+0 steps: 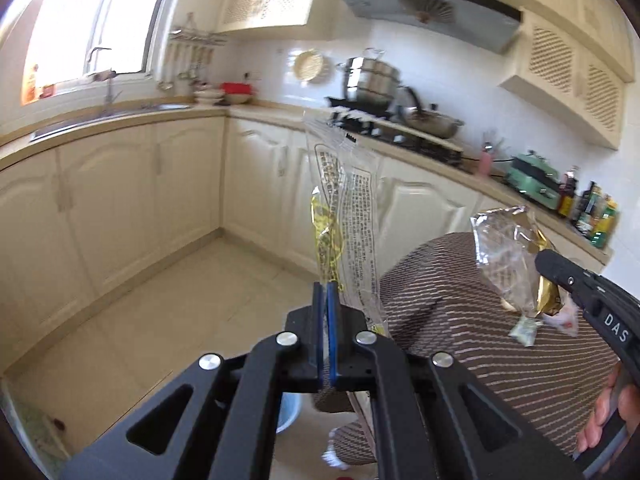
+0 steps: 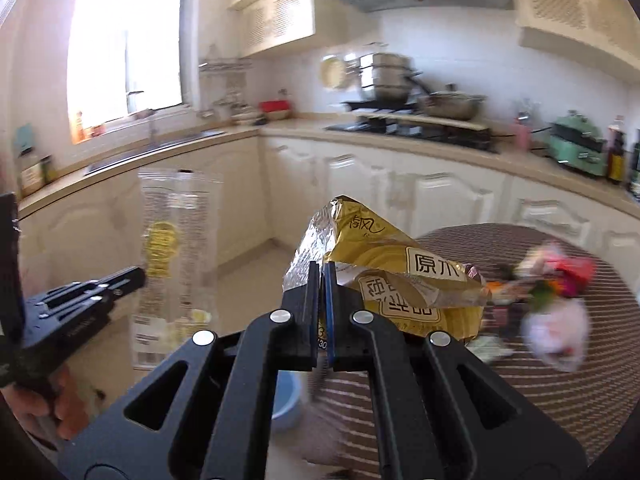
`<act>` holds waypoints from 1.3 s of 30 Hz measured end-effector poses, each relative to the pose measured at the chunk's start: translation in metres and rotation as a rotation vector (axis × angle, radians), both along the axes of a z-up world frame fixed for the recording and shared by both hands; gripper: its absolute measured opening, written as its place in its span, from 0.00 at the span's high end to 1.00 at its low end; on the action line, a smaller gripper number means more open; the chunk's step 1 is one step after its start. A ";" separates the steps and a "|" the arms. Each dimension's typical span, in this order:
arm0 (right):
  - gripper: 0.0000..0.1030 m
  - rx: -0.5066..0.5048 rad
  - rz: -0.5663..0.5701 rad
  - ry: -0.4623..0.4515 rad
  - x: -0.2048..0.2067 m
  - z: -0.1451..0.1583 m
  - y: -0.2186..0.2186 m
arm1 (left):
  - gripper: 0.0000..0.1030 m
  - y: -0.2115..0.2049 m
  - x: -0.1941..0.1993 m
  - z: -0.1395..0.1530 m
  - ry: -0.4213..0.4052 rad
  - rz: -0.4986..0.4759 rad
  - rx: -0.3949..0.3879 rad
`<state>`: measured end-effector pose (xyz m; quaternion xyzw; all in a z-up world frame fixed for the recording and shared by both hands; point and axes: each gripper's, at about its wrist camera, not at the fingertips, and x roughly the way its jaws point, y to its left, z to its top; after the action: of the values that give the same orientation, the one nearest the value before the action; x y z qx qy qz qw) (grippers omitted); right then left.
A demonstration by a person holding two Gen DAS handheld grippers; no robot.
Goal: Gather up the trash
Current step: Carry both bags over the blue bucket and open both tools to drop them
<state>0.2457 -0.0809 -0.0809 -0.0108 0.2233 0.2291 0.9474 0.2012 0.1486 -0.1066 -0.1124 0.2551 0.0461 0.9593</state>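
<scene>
My left gripper [image 1: 326,292] pinches clear wrapper [image 1: 352,216], right gripper [image 2: 319,272] gold packet [image 2: 384,264]; open floor [image 1: 180,300] left of table [image 2: 560,380], litter pile [image 2: 556,280] only right view shows

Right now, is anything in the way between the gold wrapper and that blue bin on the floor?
Nothing visible blocks it. The right gripper holds the gold wrapper above the blue bin, which peeks out below, beside the round table.

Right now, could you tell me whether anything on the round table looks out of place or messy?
Yes: loose wrappers lie scattered on the striped round table, blurred but plainly litter. The left gripper already holds a clear wrapper, and the right gripper a torn gold packet.
</scene>
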 end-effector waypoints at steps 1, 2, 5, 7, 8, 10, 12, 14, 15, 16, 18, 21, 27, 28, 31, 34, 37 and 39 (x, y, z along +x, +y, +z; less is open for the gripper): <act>0.97 -0.001 0.038 0.023 0.007 -0.009 0.022 | 0.98 0.012 0.001 -0.007 0.017 0.022 -0.001; 0.97 -0.002 0.060 0.041 0.013 -0.016 0.034 | 0.98 0.026 0.004 -0.017 0.043 0.052 -0.002; 0.97 -0.016 0.133 0.140 0.040 -0.057 0.090 | 0.98 0.058 0.017 -0.047 0.116 0.112 -0.015; 0.97 -0.028 0.156 0.202 0.054 -0.084 0.112 | 0.98 0.072 0.028 -0.068 0.163 0.137 -0.015; 0.97 -0.034 0.169 0.249 0.067 -0.105 0.125 | 0.98 0.080 0.036 -0.082 0.192 0.149 -0.013; 0.97 -0.045 0.179 0.317 0.084 -0.137 0.143 | 0.98 0.094 0.049 -0.106 0.241 0.163 -0.014; 0.97 -0.037 0.190 0.412 0.103 -0.177 0.157 | 0.98 0.109 0.067 -0.136 0.303 0.181 -0.017; 0.97 -0.034 0.183 0.505 0.125 -0.217 0.169 | 0.98 0.120 0.081 -0.163 0.355 0.196 -0.013; 0.97 -0.026 0.182 0.540 0.134 -0.231 0.172 | 0.98 0.124 0.091 -0.176 0.383 0.205 0.000; 0.97 -0.024 0.180 0.579 0.143 -0.247 0.176 | 0.98 0.127 0.097 -0.185 0.397 0.209 0.006; 0.97 -0.013 0.175 0.625 0.156 -0.273 0.185 | 0.98 0.133 0.115 -0.206 0.447 0.200 0.013; 0.96 0.011 0.175 0.679 0.177 -0.302 0.194 | 0.98 0.138 0.137 -0.233 0.498 0.192 0.041; 0.92 0.006 0.154 0.728 0.208 -0.334 0.200 | 0.98 0.149 0.161 -0.277 0.563 0.177 -0.006; 0.83 0.007 0.150 0.736 0.202 -0.337 0.205 | 0.98 0.149 0.164 -0.282 0.568 0.174 -0.020; 0.50 0.000 0.133 0.729 0.206 -0.347 0.210 | 0.98 0.151 0.169 -0.299 0.596 0.162 -0.053; 0.50 -0.015 0.116 0.735 0.210 -0.354 0.210 | 0.98 0.152 0.174 -0.313 0.614 0.154 -0.060; 0.50 -0.062 0.056 0.714 0.210 -0.358 0.200 | 0.98 0.152 0.180 -0.323 0.635 0.139 -0.077; 0.50 -0.103 0.023 0.685 0.207 -0.356 0.197 | 0.98 0.150 0.184 -0.328 0.643 0.132 -0.081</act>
<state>0.4528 0.1161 -0.4367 0.0166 0.5394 0.2184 0.8131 0.3856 0.2982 -0.4345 -0.1463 0.5388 0.1312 0.8192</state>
